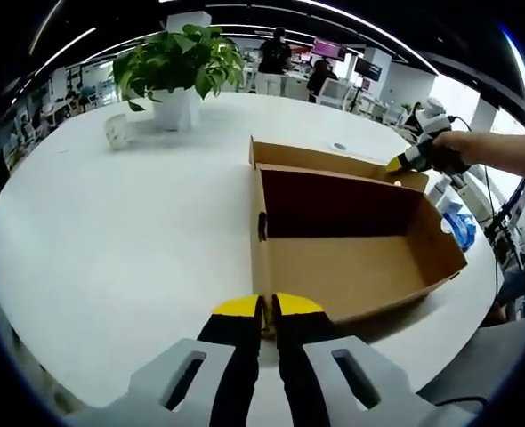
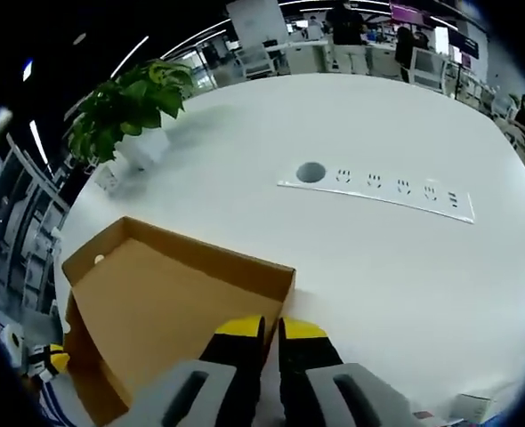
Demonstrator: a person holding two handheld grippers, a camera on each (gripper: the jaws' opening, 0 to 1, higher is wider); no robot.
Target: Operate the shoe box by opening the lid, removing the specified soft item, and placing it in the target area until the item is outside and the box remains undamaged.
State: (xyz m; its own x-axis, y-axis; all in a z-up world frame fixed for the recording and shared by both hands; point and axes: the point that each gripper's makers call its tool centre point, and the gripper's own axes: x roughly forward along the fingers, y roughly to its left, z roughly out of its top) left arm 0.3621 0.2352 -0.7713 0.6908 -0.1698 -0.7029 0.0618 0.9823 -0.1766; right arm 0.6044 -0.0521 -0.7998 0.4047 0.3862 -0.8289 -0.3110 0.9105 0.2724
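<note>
The open brown cardboard shoe box (image 1: 351, 258) lies directly ahead of the left gripper (image 1: 268, 307), whose yellow-tipped jaws are pressed together on the rim of its near wall. Its inside is bare cardboard, darker and shadowed toward the far wall, and a small slot shows in the left wall. The hinged brown cardboard lid (image 1: 334, 162) stands open beyond the far wall, tilted back, with the right gripper (image 1: 396, 164) at its upper edge. In the right gripper view the lid (image 2: 169, 302) spreads flat-faced just ahead and left of those jaws, a small hole near its far corner.
</note>
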